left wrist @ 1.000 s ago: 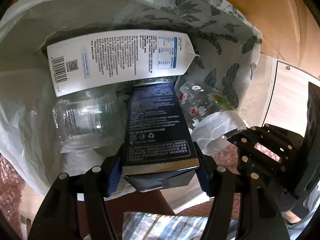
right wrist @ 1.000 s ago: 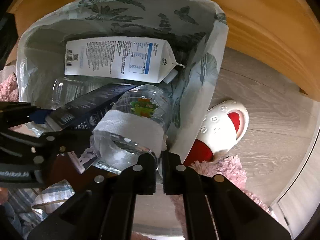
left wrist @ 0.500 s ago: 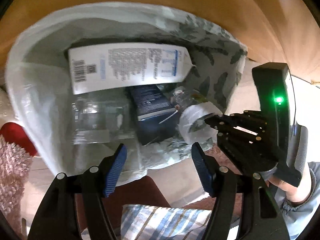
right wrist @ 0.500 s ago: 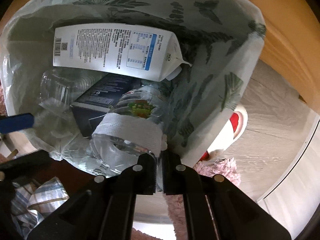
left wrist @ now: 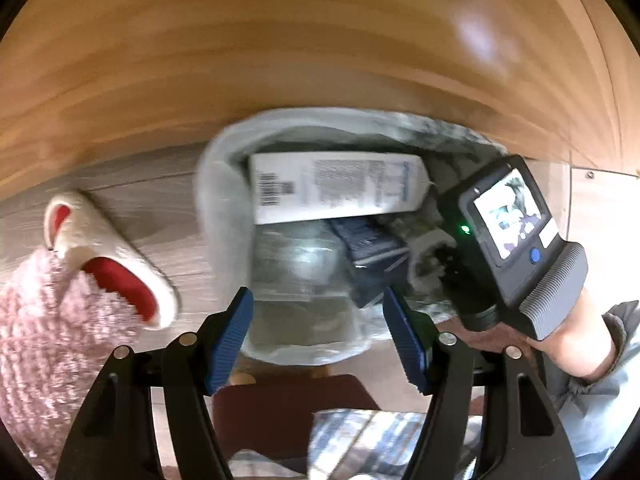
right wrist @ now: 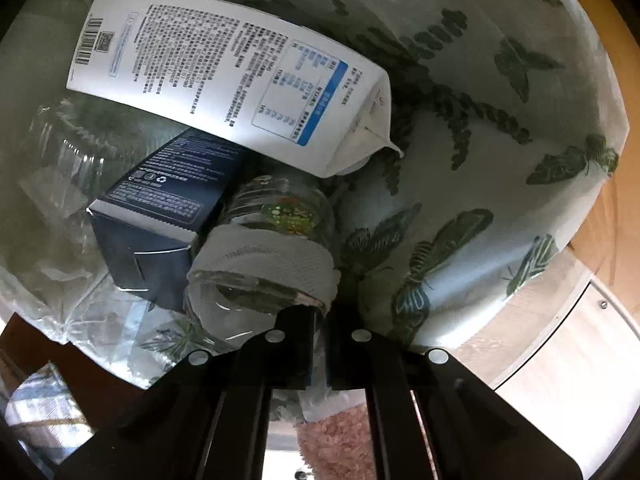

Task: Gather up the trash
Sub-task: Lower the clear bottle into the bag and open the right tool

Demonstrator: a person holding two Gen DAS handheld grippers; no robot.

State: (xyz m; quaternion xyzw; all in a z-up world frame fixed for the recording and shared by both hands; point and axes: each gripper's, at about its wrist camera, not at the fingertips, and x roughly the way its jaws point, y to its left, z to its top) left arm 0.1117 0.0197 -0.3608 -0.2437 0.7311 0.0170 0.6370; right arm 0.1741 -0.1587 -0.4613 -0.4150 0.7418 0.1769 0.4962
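A: Where did the trash sit?

B: All of it lay inside the leaf-printed bag (right wrist: 500, 184). The white carton (right wrist: 240, 76) lay across the far side, the dark blue box (right wrist: 160, 216) under its near edge, and a clear plastic container (right wrist: 68, 152) to the left of the box. The clear bottle (right wrist: 272, 256), with a paper towel wrapped around it, lay right of the box, its long axis running away from the right gripper (right wrist: 320, 344), the near end just ahead of the fingertips.

A: And the fingers?

B: The right gripper's were pressed together. The bag's near rim ran down toward them, so my guess was they pinched that rim to keep the mouth open, but the contact itself was hidden. The left gripper (left wrist: 318, 336) had its blue fingers (left wrist: 230, 340) spread with nothing between them, hanging above the bag's mouth, apart from everything inside.

A: Which hand was nearer?

B: The right, at the rim. Any next piece of trash would have fallen to the free left one. A pink fluffy rug (left wrist: 44, 340) and a white and red slipper (left wrist: 108, 260) lay on the floor left of the bag; I saw no loose trash outside it.
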